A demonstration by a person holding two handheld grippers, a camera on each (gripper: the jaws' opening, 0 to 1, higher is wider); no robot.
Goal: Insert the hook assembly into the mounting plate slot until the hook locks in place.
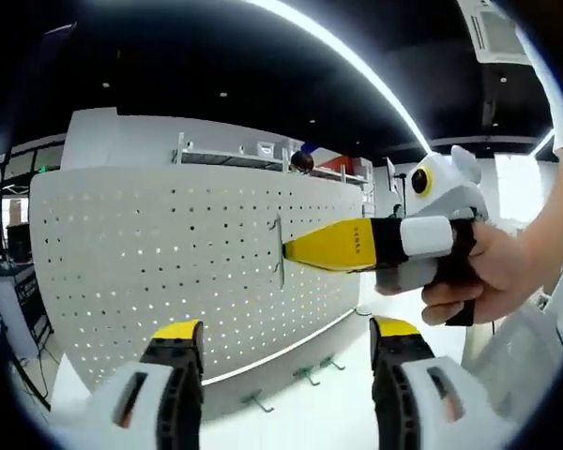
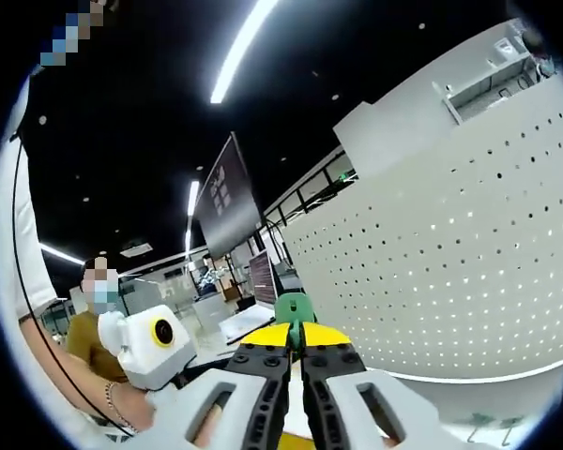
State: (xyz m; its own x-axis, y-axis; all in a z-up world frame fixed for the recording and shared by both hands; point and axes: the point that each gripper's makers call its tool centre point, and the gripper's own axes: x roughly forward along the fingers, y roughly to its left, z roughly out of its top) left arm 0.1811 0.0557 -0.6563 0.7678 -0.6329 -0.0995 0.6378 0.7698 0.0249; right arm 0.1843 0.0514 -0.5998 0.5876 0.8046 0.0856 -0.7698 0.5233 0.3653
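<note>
Right tool [image 1: 291, 251], clamped on the hook [image 1: 280, 249], meets the pegboard [image 1: 169, 262]; left tool [image 1: 286, 339] open.

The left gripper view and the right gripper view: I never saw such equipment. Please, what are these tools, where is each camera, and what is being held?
There is no robot here. A person holds one handheld gripper in each hand, and a camera rides on each, looking forward along its jaws.

In the left gripper view, the left gripper is open and empty. The right gripper, held in a hand, comes in from the right and presses a metal hook against the white pegboard.

In the right gripper view, the jaws are shut on something with a green tip. More hooks lie on the white surface under the board.
</note>
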